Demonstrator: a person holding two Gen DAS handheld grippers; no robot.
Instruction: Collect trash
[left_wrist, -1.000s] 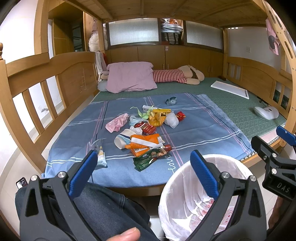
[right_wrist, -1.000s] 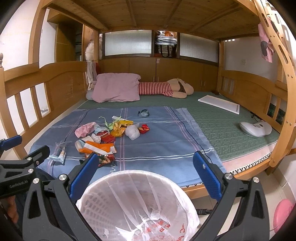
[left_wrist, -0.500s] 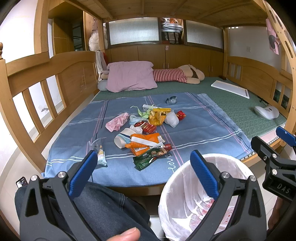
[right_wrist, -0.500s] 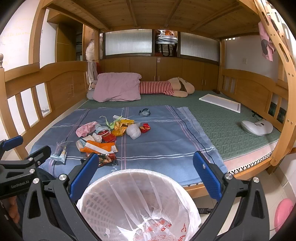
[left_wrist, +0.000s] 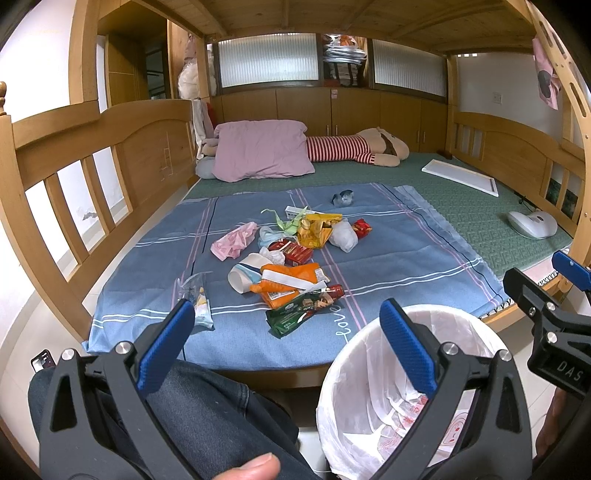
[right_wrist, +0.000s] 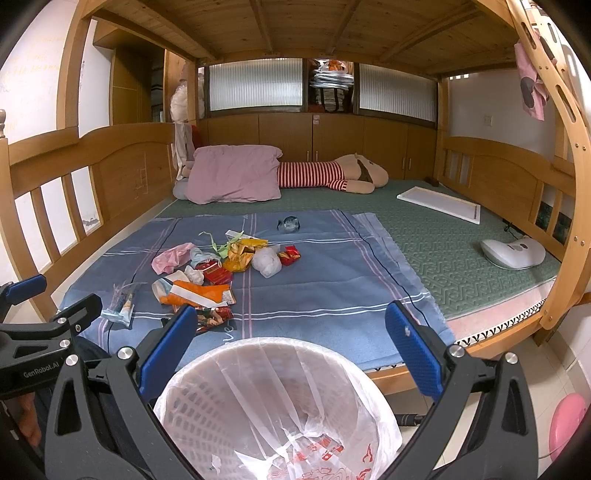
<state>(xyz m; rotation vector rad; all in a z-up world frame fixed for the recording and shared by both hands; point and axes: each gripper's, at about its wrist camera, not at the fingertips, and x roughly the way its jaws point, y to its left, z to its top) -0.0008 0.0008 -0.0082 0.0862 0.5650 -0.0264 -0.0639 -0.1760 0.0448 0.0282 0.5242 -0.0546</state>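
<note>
You were in a bedroom at home. You sat by a big wooden bunk bed (right_wrist: 92, 162) with a green mat (right_wrist: 461, 236) and a blue striped sheet (right_wrist: 332, 280). A soft pink pillow (right_wrist: 232, 173) and a stuffed toy in a red striped shirt (right_wrist: 332, 175) lay near wooden cupboards (right_wrist: 332, 136) under ribbed glass windows (right_wrist: 255, 86).

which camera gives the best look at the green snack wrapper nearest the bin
The left wrist view: the green snack wrapper lies fully exposed on the blue sheet. In the right wrist view, the right gripper finger hides most of it.
</note>
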